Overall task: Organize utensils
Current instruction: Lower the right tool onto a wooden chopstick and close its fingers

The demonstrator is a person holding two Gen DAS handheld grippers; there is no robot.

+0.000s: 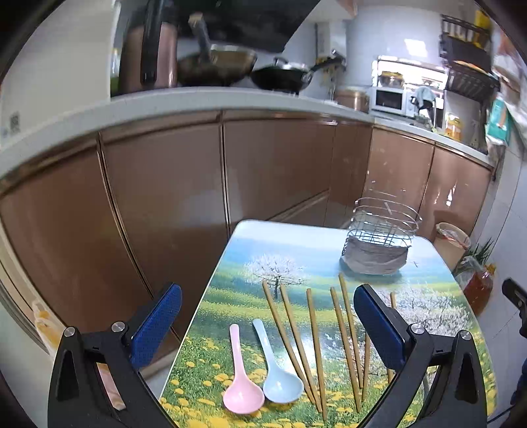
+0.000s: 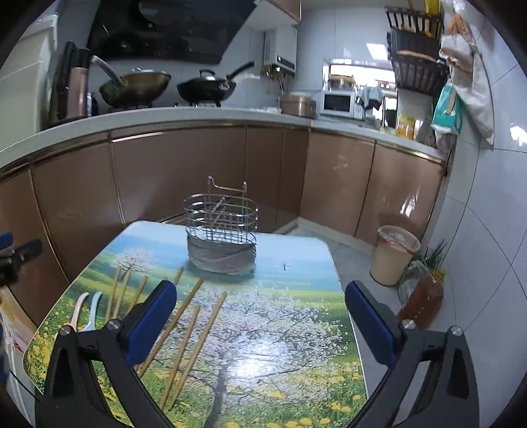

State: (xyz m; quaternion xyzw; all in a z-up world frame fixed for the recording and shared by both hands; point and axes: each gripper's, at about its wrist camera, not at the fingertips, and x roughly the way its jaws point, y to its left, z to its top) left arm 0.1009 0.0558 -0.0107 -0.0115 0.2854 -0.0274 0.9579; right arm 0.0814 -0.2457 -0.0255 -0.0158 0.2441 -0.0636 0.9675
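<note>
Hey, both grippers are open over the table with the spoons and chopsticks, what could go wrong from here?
1. The chopsticks lie flat and close together, so the left gripper may pinch two or roll one aside.
2. The pink spoon touches the blue spoon near the table edge; a nudge might push one off.
3. The wire holder looks light; a chopstick catching its rim may tip it.

A home kitchen: two woks (image 2: pixel 138 87) sit on the stove under a range hood (image 2: pixel 164 29), with a microwave (image 2: pixel 337 103), copper-toned cabinets (image 2: pixel 210 171) and a bin (image 2: pixel 393 253).
</note>
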